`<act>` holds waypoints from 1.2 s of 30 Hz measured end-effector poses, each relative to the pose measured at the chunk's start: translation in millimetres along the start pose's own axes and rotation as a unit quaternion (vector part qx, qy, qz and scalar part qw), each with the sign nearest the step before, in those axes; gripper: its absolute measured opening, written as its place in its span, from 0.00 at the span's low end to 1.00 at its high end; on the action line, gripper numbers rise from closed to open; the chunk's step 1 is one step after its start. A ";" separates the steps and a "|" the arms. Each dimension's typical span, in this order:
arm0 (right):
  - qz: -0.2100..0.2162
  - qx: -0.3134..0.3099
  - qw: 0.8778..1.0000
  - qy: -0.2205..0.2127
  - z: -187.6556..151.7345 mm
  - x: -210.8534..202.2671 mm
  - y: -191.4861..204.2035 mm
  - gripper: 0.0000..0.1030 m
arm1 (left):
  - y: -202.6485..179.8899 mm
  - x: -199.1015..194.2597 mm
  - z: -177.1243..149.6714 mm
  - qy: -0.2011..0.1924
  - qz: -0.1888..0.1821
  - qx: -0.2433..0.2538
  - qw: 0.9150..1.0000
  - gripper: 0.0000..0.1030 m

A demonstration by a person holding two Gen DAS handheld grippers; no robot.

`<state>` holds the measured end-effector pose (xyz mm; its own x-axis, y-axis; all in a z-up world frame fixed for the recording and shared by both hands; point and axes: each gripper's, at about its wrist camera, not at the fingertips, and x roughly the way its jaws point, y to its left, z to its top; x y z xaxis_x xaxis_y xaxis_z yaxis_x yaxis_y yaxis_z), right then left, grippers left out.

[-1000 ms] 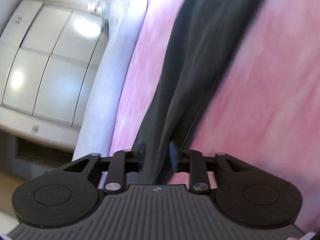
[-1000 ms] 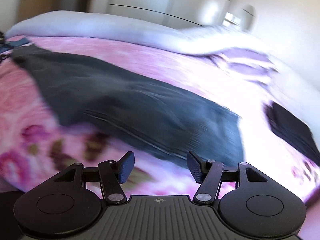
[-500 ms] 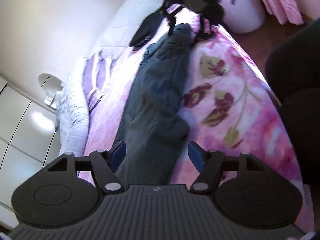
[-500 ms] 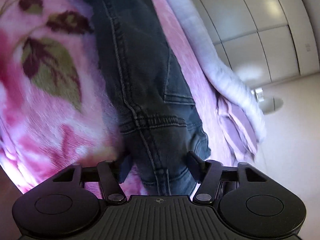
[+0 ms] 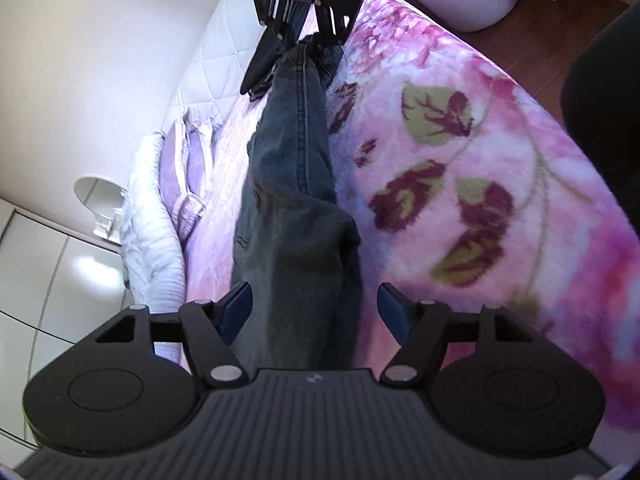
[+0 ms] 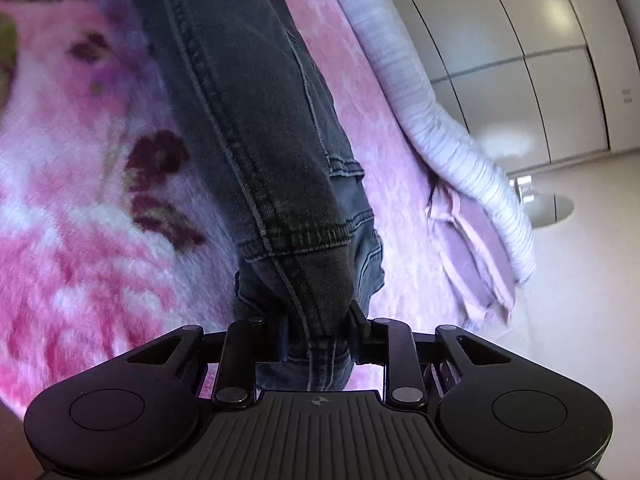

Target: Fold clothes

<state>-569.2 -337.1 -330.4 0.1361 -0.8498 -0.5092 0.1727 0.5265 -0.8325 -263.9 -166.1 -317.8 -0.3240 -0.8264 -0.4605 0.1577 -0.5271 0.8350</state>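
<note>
Our right gripper (image 6: 316, 340) has just closed its jaws on the jeans (image 6: 256, 128); the left gripper (image 5: 312, 312), jaws wide, straddles their far end. Lifting can begin.

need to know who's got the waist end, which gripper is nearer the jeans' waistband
Right. The right gripper is clamped on the waistband of the jeans. The left gripper stands open at the opposite end, fabric between its fingers, unpinched.
</note>
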 end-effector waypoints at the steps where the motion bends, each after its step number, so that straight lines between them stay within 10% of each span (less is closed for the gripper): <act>1: -0.004 0.001 1.000 0.005 2.3 -0.8 1.7 0.25 | 0.5 1.4 1.0 -0.004 0.002 0.000 1.000 0.65; 10: -0.061 -0.058 0.996 0.000 3.0 4.1 30.1 0.42 | -9.9 19.6 25.1 -0.036 -0.017 0.010 0.999 0.62; 14: -0.027 -0.044 0.999 0.009 4.5 20.5 21.0 0.43 | -3.1 28.1 26.8 -0.028 -0.023 -0.009 0.999 0.33; 18: 0.011 -0.012 1.000 0.006 3.7 16.5 -8.3 0.29 | 6.3 30.0 26.2 -0.027 -0.019 -0.035 0.999 0.26; 24: -0.140 -0.017 0.988 -0.061 8.9 -1.6 -27.1 0.27 | 35.4 22.5 21.3 -0.038 -0.016 -0.101 0.994 0.27; 29: -0.050 -0.035 0.998 -0.018 -20.2 23.5 18.8 0.28 | 33.5 15.1 8.5 -0.037 -0.065 -0.095 0.993 0.36; 36: -0.077 0.010 0.997 0.003 -5.6 -13.3 16.3 0.62 | 17.4 -0.2 -14.7 -0.031 -0.044 -0.037 0.998 0.40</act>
<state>-573.6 -317.4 -338.4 0.1007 -0.9208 -0.3768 0.2096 0.3899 -0.8967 -247.3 -178.0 -307.6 -0.3958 -0.7638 -0.5098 0.1942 -0.6122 0.7665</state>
